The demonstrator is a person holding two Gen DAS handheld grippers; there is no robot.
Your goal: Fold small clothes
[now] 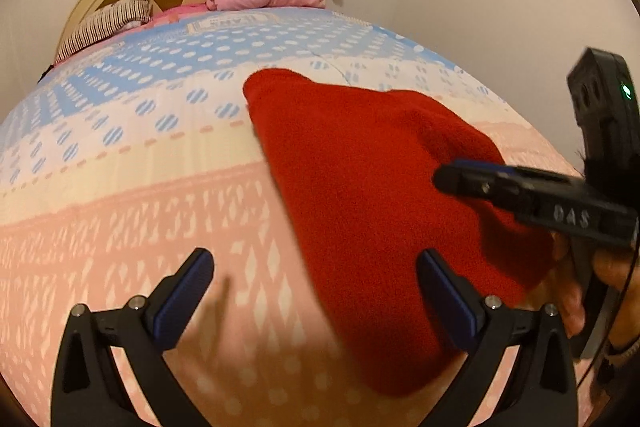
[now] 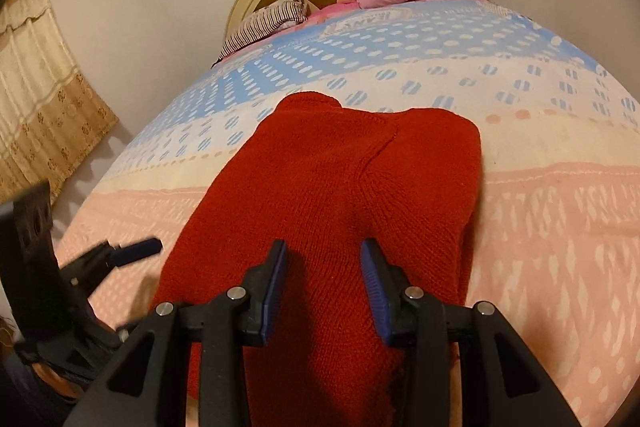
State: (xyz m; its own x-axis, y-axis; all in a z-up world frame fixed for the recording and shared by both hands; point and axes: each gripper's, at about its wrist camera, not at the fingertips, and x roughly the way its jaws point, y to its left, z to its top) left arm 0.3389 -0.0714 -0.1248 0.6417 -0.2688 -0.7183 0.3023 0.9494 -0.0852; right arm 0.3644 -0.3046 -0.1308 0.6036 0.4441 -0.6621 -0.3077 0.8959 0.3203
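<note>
Red knit garment (image 2: 340,195) lies folded lengthwise near the bed's (image 2: 560,227) foot edge; left claw (image 1: 316,281) wide, right claw (image 2: 323,269) narrower, both empty—a one-layer pinch would likely undo the fold.

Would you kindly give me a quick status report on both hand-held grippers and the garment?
Left hand-held gripper open, empty. Right hand-held gripper open, over red sweater. Sweater flat on bed. Nothing in the way.

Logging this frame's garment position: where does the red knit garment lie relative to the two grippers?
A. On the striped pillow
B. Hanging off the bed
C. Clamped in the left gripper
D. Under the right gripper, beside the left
D: the red knit garment lies flat on the bedspread beneath the open right gripper, while the open left gripper hovers mostly over bare bedspread beside it.
</note>
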